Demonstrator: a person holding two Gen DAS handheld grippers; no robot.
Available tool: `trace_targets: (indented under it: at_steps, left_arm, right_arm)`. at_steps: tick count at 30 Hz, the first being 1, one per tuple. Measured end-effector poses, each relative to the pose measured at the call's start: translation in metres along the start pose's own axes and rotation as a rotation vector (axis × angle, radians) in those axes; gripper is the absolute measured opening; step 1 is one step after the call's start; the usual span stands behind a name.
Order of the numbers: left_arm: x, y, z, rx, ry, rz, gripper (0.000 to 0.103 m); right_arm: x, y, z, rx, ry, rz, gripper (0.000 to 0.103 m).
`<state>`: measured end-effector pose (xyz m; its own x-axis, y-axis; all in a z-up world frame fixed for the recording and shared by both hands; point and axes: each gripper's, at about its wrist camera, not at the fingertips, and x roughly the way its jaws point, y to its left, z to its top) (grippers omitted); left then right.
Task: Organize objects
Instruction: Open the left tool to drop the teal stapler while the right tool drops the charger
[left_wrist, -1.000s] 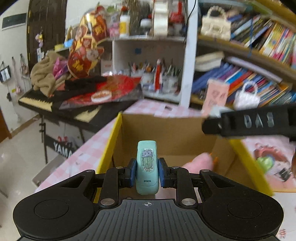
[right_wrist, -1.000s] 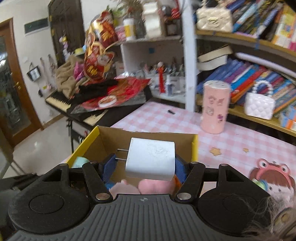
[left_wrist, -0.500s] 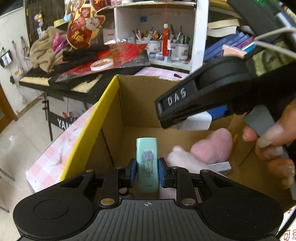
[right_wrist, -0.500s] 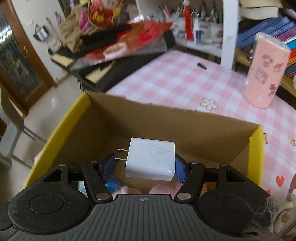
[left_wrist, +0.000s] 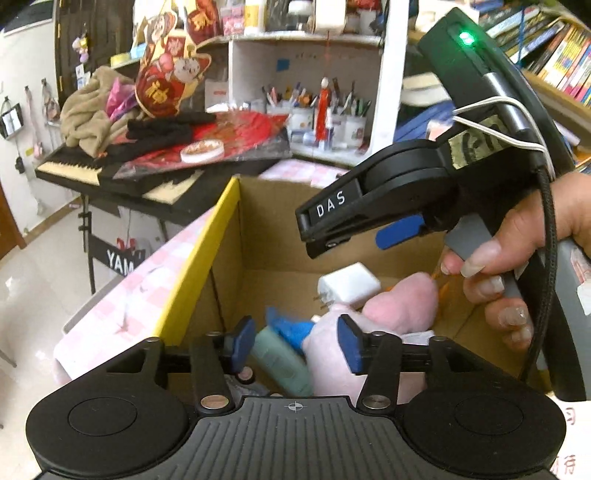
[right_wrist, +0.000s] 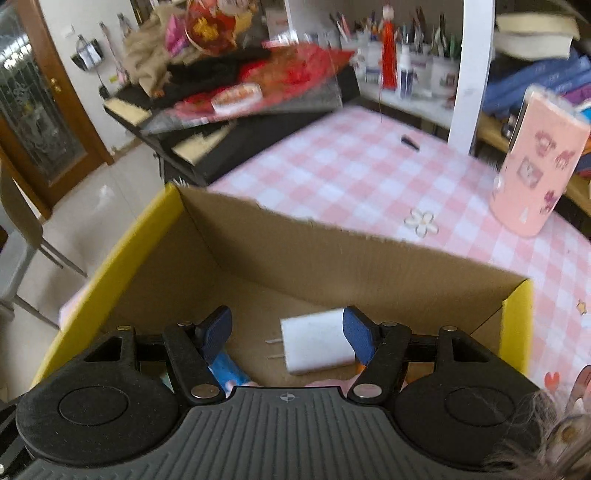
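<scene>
- Your left gripper (left_wrist: 293, 345) hangs over the near end of the cardboard box (left_wrist: 225, 236); its jaws have just been opening and stand apart with nothing pressed between the pads.
- The mint stapler (left_wrist: 282, 360) lies loose in the box's near end, tilted, just beside the pink plush (left_wrist: 397, 308).
- Your right gripper (right_wrist: 286, 338) hangs above the box, jaws apart and gripping nothing: the left pad is clear of the white charger (right_wrist: 314, 345), the right pad overlaps its edge.
- From the left wrist, the charger sits low in the box against the plush, prongs toward the box's yellow wall.
- The box stands on the pink-checked bench (right_wrist: 351, 166).
</scene>
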<state>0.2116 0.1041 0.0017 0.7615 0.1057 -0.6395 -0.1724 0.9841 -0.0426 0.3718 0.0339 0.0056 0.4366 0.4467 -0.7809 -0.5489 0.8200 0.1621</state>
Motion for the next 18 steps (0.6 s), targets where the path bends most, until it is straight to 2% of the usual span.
trace_targets:
  at_steps: [1, 2, 6, 8, 13, 18]
  left_arm:
    - [-0.004, 0.0, 0.001, -0.001, -0.014, -0.001, 0.064]
    - [-0.009, 0.001, 0.002, -0.005, -0.031, -0.003, 0.068]
    - [-0.027, 0.007, 0.003, -0.026, -0.081, -0.031, 0.07]
    - [-0.037, 0.009, 0.002, -0.024, -0.111, -0.034, 0.075]
    - [-0.06, 0.012, -0.002, -0.007, -0.17, -0.018, 0.079]
    - [-0.081, 0.013, -0.019, 0.014, -0.18, -0.019, 0.079]
  right_arm:
    - [-0.007, 0.001, 0.0, 0.001, -0.023, 0.001, 0.064]
    - [-0.016, 0.003, -0.001, 0.002, -0.053, 0.002, 0.064]
    - [-0.057, 0.006, -0.012, 0.023, -0.172, -0.026, 0.064]
    - [-0.077, 0.009, -0.021, 0.039, -0.228, -0.045, 0.064]
    - [-0.123, 0.015, -0.06, 0.131, -0.366, -0.116, 0.064]
    - [-0.149, 0.026, -0.106, 0.21, -0.426, -0.204, 0.064]
